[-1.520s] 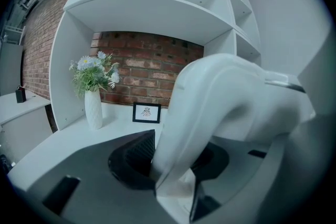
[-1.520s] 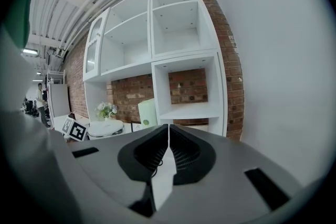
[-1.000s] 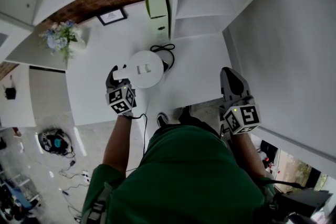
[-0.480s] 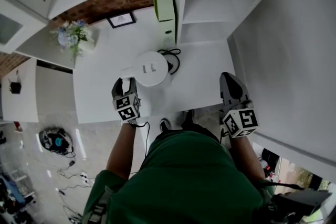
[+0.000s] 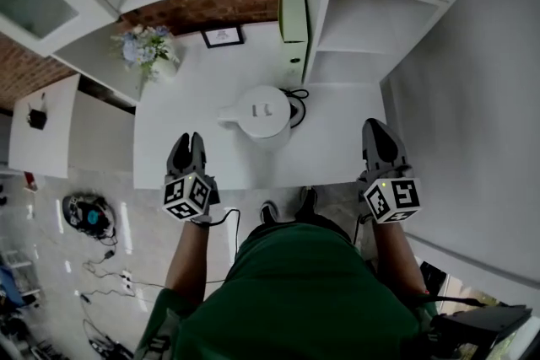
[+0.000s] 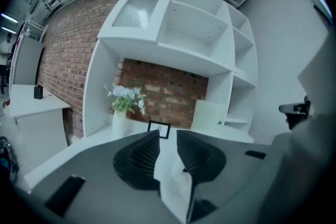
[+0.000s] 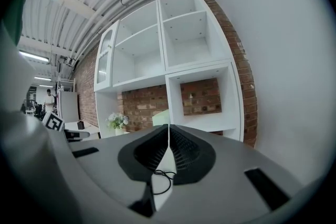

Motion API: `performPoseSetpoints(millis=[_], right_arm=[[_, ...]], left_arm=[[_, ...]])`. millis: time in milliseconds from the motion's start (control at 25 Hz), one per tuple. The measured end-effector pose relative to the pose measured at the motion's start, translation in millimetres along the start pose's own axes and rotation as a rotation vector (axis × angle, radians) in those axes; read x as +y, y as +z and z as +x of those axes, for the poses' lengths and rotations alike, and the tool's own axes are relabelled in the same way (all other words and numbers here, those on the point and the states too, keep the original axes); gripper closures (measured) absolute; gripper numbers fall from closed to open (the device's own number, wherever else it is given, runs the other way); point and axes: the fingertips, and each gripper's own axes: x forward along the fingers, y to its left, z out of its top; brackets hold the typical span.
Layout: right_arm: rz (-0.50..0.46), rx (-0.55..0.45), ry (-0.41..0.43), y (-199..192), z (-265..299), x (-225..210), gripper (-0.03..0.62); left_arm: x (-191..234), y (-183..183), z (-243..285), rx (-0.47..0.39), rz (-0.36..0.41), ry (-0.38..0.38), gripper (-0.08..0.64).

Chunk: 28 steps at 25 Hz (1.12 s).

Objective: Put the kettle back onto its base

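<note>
On smooth white table (image 5: pixel 337 143): round white plastic kettle (image 5: pixel 263 111), upright, handle leftward, apart from both grippers. Left gripper (image 5: pixel 187 141): ribbed black fingers spread, just narrowing, empty. Right gripper (image 5: pixel 377 131): fingers pressed together, empty.

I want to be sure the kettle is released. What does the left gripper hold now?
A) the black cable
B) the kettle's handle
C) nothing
C: on the left gripper the jaws, just closing partway, stand apart with nothing between, and the kettle stands free on the counter.
</note>
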Motion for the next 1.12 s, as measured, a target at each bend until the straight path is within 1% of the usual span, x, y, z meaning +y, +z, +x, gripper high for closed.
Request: performPoseSetpoints(millis=[80,160,320,440,520,600,800,880,960,1040,1120], right_arm=[[-0.013,-0.015,0.008,8,4,4,0.563],[-0.030,-0.027,0.018,16,9,9,0.563],[-0.067,-0.056,0.062,33,19,23,0.563],[-0.103,-0.100,0.101,55,32,34,0.563],[-0.130,-0.134,0.125,72,41,41,0.563],[-0.153,-0.156,0.150,88,51,49,0.563],[-0.189,-0.150,0.218,109,80,70,0.563],[-0.182,-0.143,0.241,115,88,78,0.563],[-0.147,-0.142,0.252,123,94,85,0.563],[-0.072,-0.149,0.253,130,96,89,0.563],[-0.009,-0.154,0.252,132,95,91,0.563]], left_arm=[[-2,36,-8,-0.061,0.012,-0.039,0.480],[-9,67,-13,-0.099,0.045,-0.072,0.501],[-22,116,-18,-0.146,0.102,-0.097,0.514],[-34,147,-10,-0.168,0.146,-0.109,0.514],[-44,164,-6,-0.187,0.181,-0.114,0.514],[-55,176,-2,-0.201,0.195,-0.122,0.514],[-78,194,8,-0.218,0.207,-0.153,0.514],[-85,205,9,-0.232,0.217,-0.163,0.514],[-91,216,8,-0.251,0.220,-0.161,0.514],[-95,223,5,-0.267,0.191,-0.158,0.514],[-97,223,3,-0.269,0.147,-0.156,0.514]])
